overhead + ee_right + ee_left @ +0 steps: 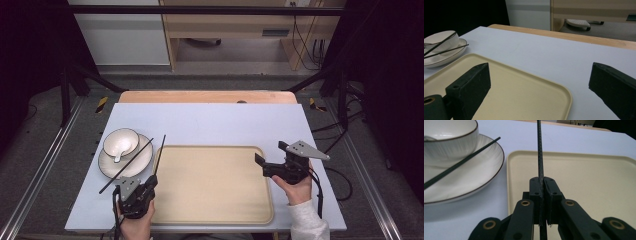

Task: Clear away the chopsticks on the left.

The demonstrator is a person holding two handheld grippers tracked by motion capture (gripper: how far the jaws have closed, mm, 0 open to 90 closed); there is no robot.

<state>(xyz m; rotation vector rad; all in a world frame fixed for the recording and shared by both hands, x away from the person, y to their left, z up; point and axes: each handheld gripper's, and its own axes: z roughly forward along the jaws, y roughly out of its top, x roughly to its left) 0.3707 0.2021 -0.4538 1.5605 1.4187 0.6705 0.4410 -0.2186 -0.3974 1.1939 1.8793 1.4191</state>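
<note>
Two chopsticks, high view: one chopstick [159, 156] is clamped by the left hand-held gripper [148, 183] and slants up along the left rim of the tray [215, 220]; the other chopstick [127, 165] lies across the plate [107, 166], beside the bowl [121, 141].
Right side, high view: the right hand-held gripper [267, 161] hovers over the tray's right edge, jaws spread, holding nothing.
Surface, high view: the pale surface [210, 120] carries the tray, well apart from the far edge.
Grip, left gripper view: the jaws are clenched on the held chopstick [539, 150] near its lower end — the stick stands nearly upright between them, above the tray's left rim [510, 155].
Advice, left gripper view: probably keep the clamp firm and lower the stick flat onto the tray — a thin round stick can swivel in the pads.
Plate, left gripper view: the second chopstick [461, 162] rests on the plate [486, 170] against the bowl [451, 137].
Right gripper view: jaws wide apart over the tray [524, 87]; plate and bowl [441, 41] sit far left.
</note>
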